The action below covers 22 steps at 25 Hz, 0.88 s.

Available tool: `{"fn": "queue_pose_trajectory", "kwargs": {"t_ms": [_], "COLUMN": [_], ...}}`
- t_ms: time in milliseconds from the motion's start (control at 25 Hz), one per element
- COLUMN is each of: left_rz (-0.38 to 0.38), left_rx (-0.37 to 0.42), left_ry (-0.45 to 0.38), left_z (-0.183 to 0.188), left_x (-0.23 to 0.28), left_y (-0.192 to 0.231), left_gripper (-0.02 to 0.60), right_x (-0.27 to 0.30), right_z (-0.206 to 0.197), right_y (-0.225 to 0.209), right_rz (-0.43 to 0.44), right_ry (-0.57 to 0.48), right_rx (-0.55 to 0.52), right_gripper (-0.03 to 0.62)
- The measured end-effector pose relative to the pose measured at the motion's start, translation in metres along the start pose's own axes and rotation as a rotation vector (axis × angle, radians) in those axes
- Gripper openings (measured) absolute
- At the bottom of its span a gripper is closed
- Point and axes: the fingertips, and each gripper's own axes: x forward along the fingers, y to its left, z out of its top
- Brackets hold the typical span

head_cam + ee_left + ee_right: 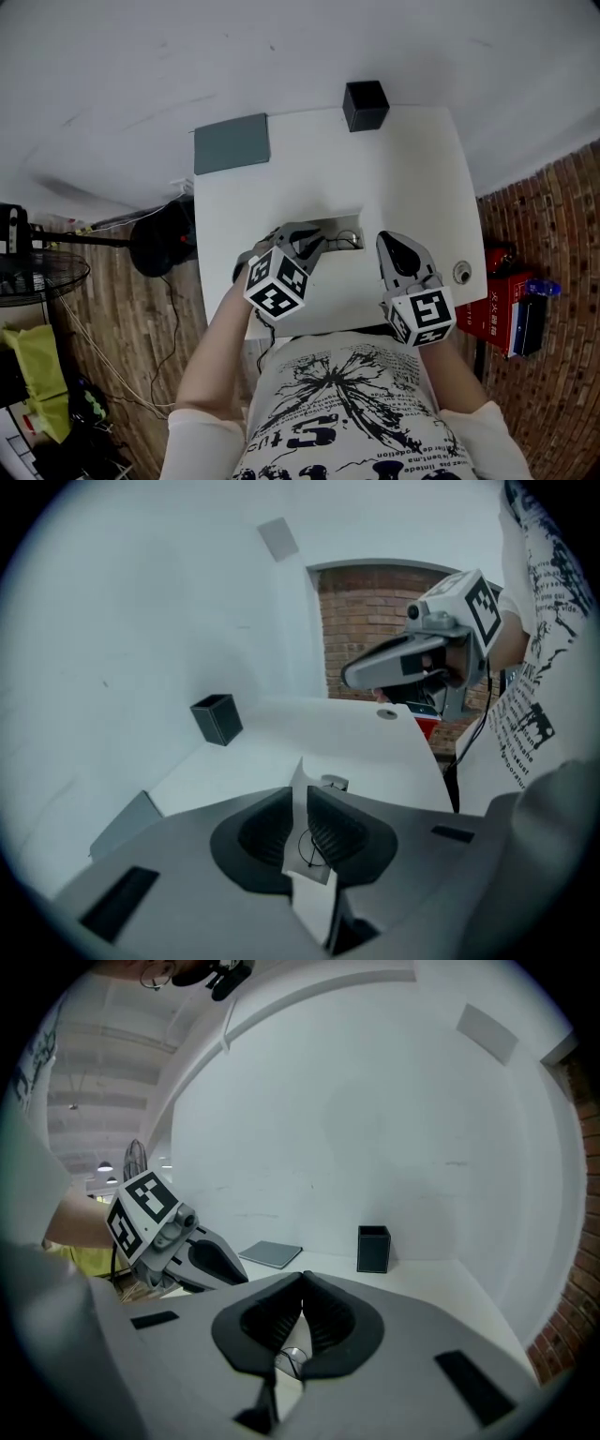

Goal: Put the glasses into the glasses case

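Thin wire-rimmed glasses (347,240) lie in a pale open case (330,224) near the front of the white table (412,178). My left gripper (312,246) reaches the case's left end. In the left gripper view its jaws (300,803) are closed on a thin white flap (299,771), apparently part of the case, and a wire loop of the glasses (309,847) shows in the slit. My right gripper (384,242) hovers just right of the case, its tips (302,1283) touching with nothing seen between them. A lens (289,1358) shows through the gap below them.
A flat grey slab (232,142) lies at the table's back left and a black box (365,105) at the back edge. A round grommet (461,273) sits near the right edge. Beside the table are a red box (497,302) on the right and a fan (37,272) on the left.
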Motion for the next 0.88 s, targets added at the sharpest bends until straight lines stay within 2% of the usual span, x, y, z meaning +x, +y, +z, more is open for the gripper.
{"fn": "queue_pose_trajectory", "kwargs": {"t_ms": [200, 440, 760, 880], "left_rz": [0.122, 0.260, 0.429, 0.469], "left_rx": [-0.114, -0.172, -0.273, -0.309], "left_ry": [-0.128, -0.274, -0.412, -0.442], "left_z": [0.011, 0.028, 0.034, 0.027], "left_x": [-0.040, -0.094, -0.153, -0.165], "left_y": [0.014, 0.030, 0.041, 0.041], "left_gripper": [0.033, 0.015, 0.014, 0.014], "right_x": [-0.008, -0.014, -0.023, -0.025], "right_z": [0.011, 0.023, 0.041, 0.043], "right_y": [0.011, 0.023, 0.033, 0.036], "right_rz": [0.012, 0.036, 0.081, 0.093], "right_ry": [-0.030, -0.056, -0.107, -0.126], "right_rx": [-0.024, -0.079, -0.125, -0.147], "right_gripper": [0.015, 0.015, 0.015, 0.015]}}
